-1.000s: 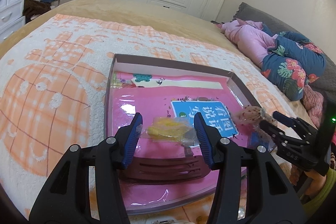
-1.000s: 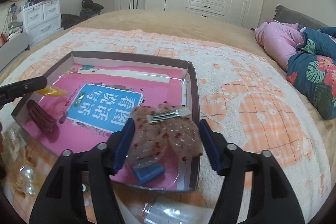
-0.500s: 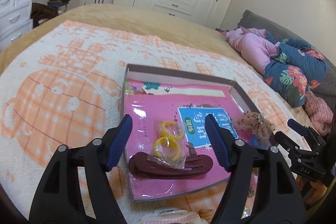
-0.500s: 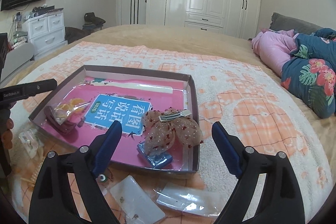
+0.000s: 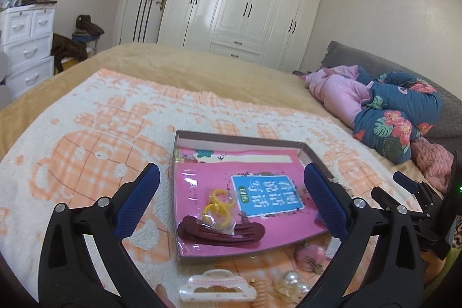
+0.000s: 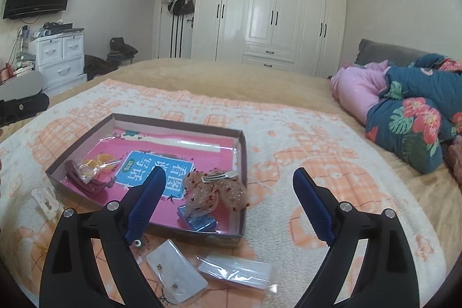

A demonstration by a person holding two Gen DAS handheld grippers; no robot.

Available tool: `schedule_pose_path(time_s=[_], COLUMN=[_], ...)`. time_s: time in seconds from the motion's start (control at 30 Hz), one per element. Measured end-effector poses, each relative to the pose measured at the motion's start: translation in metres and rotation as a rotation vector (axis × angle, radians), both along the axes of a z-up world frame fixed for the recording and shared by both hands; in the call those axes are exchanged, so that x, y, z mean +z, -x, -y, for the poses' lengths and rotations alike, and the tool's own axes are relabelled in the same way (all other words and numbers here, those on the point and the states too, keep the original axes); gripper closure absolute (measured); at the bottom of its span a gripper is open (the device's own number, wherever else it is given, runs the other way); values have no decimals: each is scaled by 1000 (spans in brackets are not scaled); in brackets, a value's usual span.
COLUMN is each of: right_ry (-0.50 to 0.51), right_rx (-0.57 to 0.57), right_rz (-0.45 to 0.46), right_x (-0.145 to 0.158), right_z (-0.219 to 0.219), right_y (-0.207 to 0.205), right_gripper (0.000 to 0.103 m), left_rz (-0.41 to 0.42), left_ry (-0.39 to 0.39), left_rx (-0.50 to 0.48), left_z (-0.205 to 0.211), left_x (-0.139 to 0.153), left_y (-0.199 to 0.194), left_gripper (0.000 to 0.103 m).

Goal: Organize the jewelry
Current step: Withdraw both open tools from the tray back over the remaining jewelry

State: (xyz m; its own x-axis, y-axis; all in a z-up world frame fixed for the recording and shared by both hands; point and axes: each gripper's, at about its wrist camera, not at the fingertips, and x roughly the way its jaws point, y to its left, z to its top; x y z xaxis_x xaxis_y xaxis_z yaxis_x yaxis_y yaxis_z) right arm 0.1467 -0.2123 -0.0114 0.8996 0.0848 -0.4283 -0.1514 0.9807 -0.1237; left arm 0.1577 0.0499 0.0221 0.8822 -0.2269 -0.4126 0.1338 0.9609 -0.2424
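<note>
A shallow cardboard box [image 5: 239, 139] [image 6: 179, 120] with a pink lining lies on the blanket. In it, a clear bag of yellow rings [image 5: 218, 205] [image 6: 92, 163] rests on a dark red hair clip [image 5: 219, 231] [image 6: 83, 178]. A dotted bow clip [image 6: 216, 189] lies over a blue piece [image 6: 197, 218] at the box's near right corner. My left gripper [image 5: 231, 168] hovers back from the box, jaws opening, nothing between the pads. My right gripper [image 6: 228, 171] [image 5: 404, 192] is likewise still opening and holds nothing.
Loose pieces lie before the box: a white-and-pink claw clip [image 5: 216, 287], pearls [image 5: 291, 279], a pink ornament [image 5: 310, 253] and clear packets [image 6: 176, 267] [image 6: 234, 267]. Bundled bedding [image 6: 404, 117] is piled at the right. White drawers [image 6: 60, 59] stand far left.
The left gripper let go of the yellow rings bag, which now lies on the dark red clip. The right gripper released the bow clip into the box. Both drew back and up, jaws widening.
</note>
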Motion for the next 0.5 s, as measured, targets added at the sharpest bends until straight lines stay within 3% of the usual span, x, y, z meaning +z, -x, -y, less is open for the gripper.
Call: schedule_pose_path(time_s=[0.1,0.5], right_ry=[2,23], right_rx=[0,49], right_rz=[23,79], right_x=[5,18], right_z=[0,-9], right_y=[9,46], right_gripper=[10,10], left_rz=[22,41], left_ry=[-2,-9], left_rx=[1,-3], left_z=[2,3], left_x=[5,6], left_y=[12,49], left_gripper=[12,12])
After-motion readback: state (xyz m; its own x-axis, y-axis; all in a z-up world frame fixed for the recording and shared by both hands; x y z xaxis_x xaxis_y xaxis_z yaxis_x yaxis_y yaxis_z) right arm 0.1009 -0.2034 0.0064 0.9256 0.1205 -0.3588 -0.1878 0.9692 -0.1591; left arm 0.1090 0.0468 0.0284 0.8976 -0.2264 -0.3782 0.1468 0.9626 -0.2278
